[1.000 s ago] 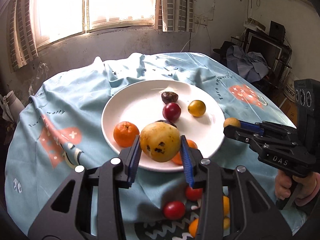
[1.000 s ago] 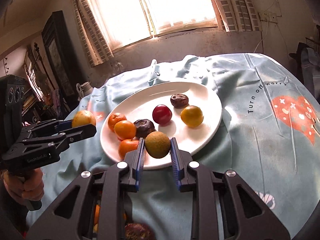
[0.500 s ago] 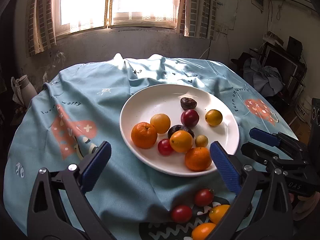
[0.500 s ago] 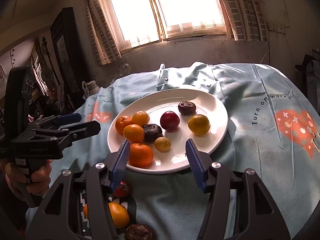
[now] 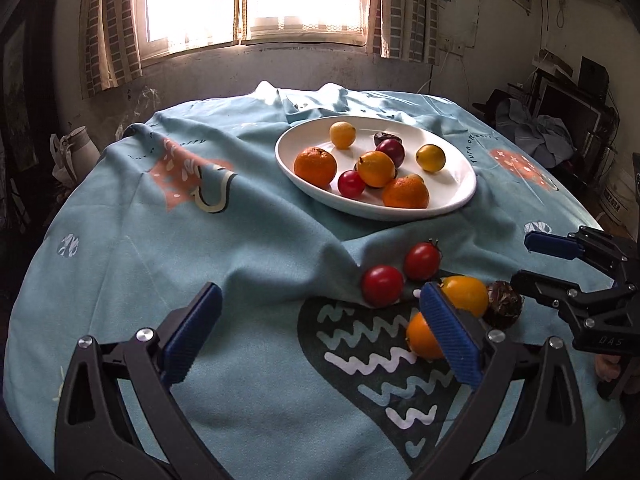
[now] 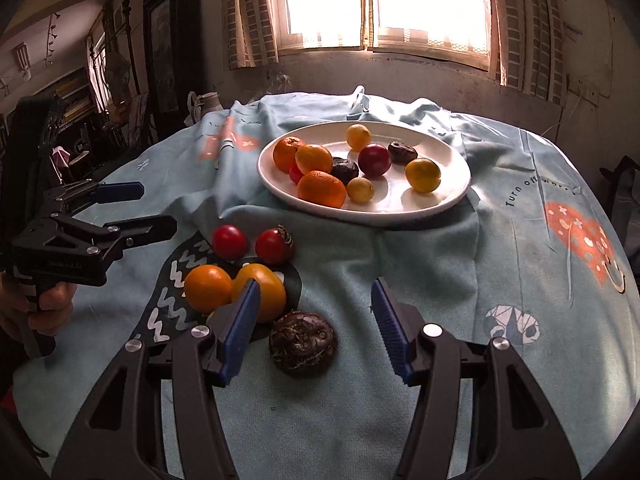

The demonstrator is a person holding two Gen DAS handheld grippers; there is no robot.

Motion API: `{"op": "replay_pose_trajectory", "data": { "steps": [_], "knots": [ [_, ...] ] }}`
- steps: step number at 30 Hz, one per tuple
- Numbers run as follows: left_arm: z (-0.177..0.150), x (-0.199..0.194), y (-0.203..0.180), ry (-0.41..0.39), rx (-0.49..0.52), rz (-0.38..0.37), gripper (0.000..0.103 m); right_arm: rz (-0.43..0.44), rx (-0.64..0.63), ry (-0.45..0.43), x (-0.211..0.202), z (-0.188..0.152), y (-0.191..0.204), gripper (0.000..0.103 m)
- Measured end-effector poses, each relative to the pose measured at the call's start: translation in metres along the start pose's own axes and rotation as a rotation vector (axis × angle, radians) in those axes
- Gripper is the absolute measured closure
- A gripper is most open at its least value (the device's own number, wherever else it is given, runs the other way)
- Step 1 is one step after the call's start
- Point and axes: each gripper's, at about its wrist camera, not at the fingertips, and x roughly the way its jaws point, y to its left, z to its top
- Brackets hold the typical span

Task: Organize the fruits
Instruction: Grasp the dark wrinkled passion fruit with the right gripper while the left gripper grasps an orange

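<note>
Currently both grippers empty, fingers apart: left gripper (image 5: 316, 328), right gripper (image 6: 314, 322) (wrinkled dark fruit (image 6: 302, 343) lower center between its fingers). White plate (image 6: 448, 200) of fruits upper center; loose tomatoes (image 6: 229, 241) mid-left on table.

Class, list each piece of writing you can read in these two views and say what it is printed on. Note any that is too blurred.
"Turn off worr…": on the blue tablecloth, right of the white plate; its end is lost in a fold.
"DAS": on the right tongs' body.
Lettering on the left tongs' body: too blurred.
Tablecloth script left of the plate: unreadable.
</note>
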Motion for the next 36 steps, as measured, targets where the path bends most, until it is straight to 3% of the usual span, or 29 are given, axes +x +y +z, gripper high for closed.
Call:
{"op": "replay_pose_trajectory", "data": {
  "steps": [5, 10, 17, 33, 36],
  "knots": [
    [0.002, -0.002, 0.006, -0.011, -0.022, 0.021, 0.002, -0.033, -0.117, 0.041, 0.004, -0.008, 0.018, 0.044],
    [0.003, -0.001, 0.01, -0.004, -0.036, 0.026, 0.002, -0.048, -0.147, 0.098, 0.015, -0.013, 0.022, 0.046],
    [0.003, -0.001, 0.009, -0.005, -0.03, 0.03, 0.002, -0.052, -0.146, 0.124, 0.02, -0.014, 0.02, 0.055],
    [0.004, -0.001, 0.009, -0.007, -0.031, 0.032, 0.002, -0.065, -0.146, 0.157, 0.026, -0.017, 0.02, 0.06],
    [0.003, -0.001, 0.009, -0.006, -0.031, 0.011, 0.002, -0.036, -0.106, 0.151, 0.024, -0.016, 0.014, 0.06]
  ]
}}
